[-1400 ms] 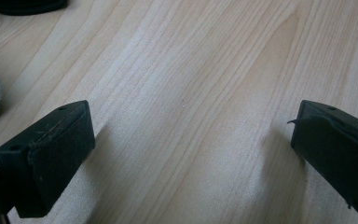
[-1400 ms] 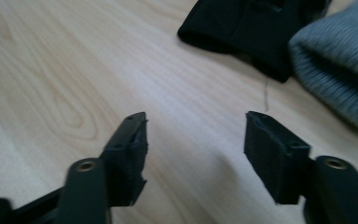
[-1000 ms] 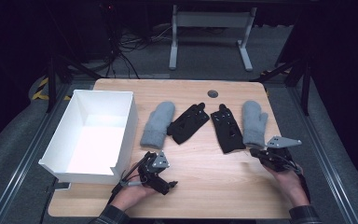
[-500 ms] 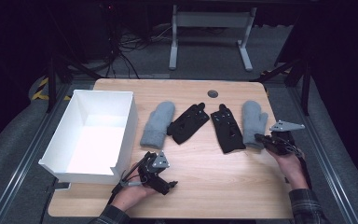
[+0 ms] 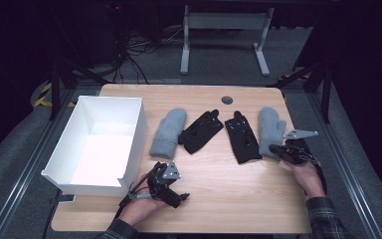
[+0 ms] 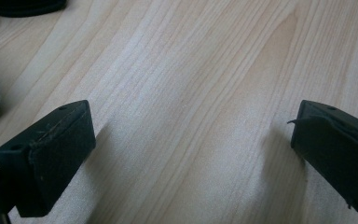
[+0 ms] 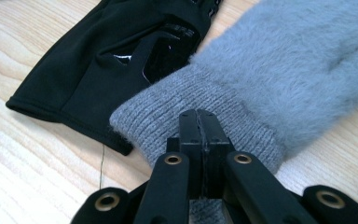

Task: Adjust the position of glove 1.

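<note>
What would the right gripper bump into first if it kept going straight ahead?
The right gripper, fingers shut, would probably meet the grey mitten at its ribbed cuff first; whether they already touch is unclear.

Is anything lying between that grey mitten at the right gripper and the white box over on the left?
Yes. Between the right grey mitten and the white box lie two black gloves and the other grey mitten, side by side on the table. The right gripper, jaws shut, sits at the mitten's cuff; carrying it above them looks workable.

Grey fuzzy mitten (image 7: 279, 70) with ribbed cuff, black glove (image 7: 116, 60), black tongs (image 7: 199, 126), pale wood-grain table (image 6: 191, 93), white box (image 5: 99, 144)
</note>
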A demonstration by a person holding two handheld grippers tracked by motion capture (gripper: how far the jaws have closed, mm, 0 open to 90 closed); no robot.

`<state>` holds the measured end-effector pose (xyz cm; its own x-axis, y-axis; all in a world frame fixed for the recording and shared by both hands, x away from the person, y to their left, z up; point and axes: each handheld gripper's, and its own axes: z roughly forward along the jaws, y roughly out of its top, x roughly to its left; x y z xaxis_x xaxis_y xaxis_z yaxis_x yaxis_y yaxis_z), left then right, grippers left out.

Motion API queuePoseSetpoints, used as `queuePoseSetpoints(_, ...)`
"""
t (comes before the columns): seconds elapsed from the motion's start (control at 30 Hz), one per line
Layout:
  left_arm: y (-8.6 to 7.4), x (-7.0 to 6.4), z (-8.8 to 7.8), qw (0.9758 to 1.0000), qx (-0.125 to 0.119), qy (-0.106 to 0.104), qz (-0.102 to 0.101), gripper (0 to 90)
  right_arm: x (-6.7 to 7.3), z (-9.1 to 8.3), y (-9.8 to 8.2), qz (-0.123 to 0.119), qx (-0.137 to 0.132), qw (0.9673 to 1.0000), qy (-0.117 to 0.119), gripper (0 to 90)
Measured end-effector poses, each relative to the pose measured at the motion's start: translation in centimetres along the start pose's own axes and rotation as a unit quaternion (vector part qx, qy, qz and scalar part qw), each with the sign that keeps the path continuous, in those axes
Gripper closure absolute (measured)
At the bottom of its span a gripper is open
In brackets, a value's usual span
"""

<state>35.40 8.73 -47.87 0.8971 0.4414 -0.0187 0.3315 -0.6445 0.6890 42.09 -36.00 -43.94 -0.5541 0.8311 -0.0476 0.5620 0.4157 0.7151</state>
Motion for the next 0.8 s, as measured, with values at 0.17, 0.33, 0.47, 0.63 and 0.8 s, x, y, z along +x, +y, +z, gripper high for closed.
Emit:
queuePoseSetpoints(0.17,0.0,0.0,0.0,1.0000,0.000,0.000,0.000,0.1,0.4,-0.5,-0.1,-0.007,0.008,0.9999,-0.002,90.0)
queuePoseSetpoints(0.33,0.0,0.0,0.0,1.0000,0.000,0.000,-0.001,0.2,0.8,-1.4,-0.8,-0.010,0.014,0.9998,-0.001,90.0)
queuePoseSetpoints(0.47,0.0,0.0,0.0,1.0000,0.000,0.001,-0.001,0.2,1.4,-2.2,-1.5,-0.010,0.019,0.9998,0.000,90.0)
queuePoseSetpoints(0.63,0.0,0.0,0.0,1.0000,0.000,0.001,-0.001,0.2,2.0,-3.0,-2.1,-0.012,0.025,0.9996,0.002,90.0)
queuePoseSetpoints(0.8,0.0,0.0,0.0,1.0000,0.000,0.001,-0.001,0.2,2.7,-3.6,-2.6,-0.015,0.027,0.9995,0.007,90.0)
